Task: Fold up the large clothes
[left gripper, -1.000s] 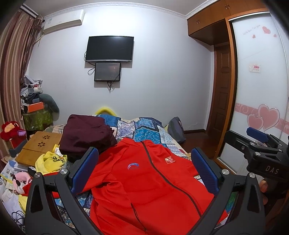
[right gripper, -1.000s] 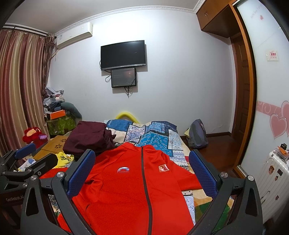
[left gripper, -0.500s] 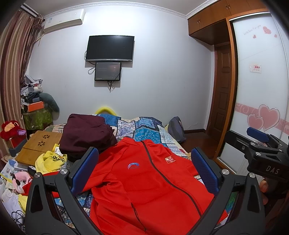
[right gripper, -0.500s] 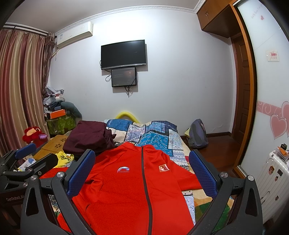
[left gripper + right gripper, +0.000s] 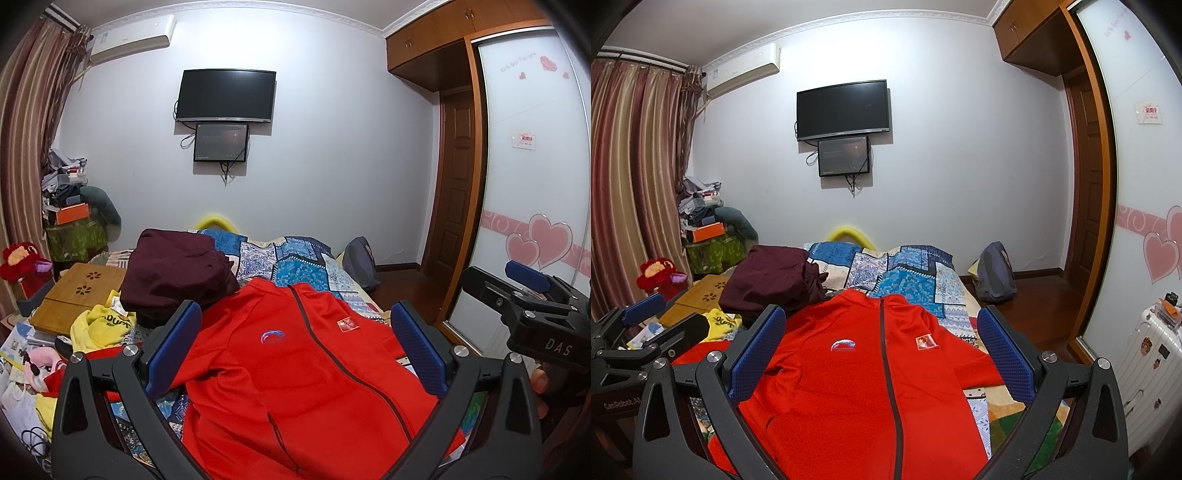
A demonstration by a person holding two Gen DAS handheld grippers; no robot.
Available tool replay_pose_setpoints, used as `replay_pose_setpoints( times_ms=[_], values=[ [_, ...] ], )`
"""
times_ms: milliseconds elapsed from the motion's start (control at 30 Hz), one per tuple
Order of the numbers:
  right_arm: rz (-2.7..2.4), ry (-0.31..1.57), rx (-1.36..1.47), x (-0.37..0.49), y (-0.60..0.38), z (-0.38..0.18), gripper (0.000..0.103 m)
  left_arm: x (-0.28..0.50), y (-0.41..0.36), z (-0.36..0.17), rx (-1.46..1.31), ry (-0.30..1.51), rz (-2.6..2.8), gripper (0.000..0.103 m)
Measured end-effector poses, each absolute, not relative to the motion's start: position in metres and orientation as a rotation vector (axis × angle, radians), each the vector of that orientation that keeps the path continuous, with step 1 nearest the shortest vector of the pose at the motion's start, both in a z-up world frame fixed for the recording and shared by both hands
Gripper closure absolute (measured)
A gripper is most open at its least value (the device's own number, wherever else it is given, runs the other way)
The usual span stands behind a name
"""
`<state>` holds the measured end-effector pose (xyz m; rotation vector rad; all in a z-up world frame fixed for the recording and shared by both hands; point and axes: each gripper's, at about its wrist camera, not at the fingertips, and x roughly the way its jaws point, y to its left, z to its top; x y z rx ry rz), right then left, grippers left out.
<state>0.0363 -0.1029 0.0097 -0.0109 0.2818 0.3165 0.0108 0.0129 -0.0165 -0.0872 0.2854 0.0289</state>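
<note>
Showing suitcase [image 5: 1145,354]: right view only.

Even, fairly bright indoor light, soft shadows, sharp focus, strong fisheye bending and dark vignette at the edges.

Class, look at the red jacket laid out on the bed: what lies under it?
Under the red jacket lies a patchwork quilt, showing beyond its collar and beside its right sleeve. Whatever sits beneath the jacket's middle is covered and cannot be seen.
</note>
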Motion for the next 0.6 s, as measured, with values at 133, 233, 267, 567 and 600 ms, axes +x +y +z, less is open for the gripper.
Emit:
replay_pose_setpoints(
  times_ms=[133, 233, 267, 567, 600],
  values=[
    [0.316, 0.292, -0.013, 0.040, -0.100, 0.008, 0.000, 0.015, 0.015, -0.017, -0.086, 0.291, 0.031, 0.000],
    [0.315, 0.293, -0.025, 0.044, -0.097, 0.008, 0.000, 0.019, 0.018, -0.020, -0.084, 0.302, 0.037, 0.000],
    [0.315, 0.292, -0.030, 0.045, -0.096, 0.008, 0.000, 0.021, 0.019, -0.021, -0.085, 0.308, 0.039, 0.000],
    [0.307, 0.316, -0.074, 0.073, -0.083, 0.002, 0.000, 0.051, 0.064, -0.039, -0.135, 0.377, 0.147, 0.000],
    [0.305, 0.328, -0.081, 0.080, -0.079, -0.002, 0.000, 0.055, 0.074, -0.042, -0.149, 0.387, 0.164, 0.000]
  ],
)
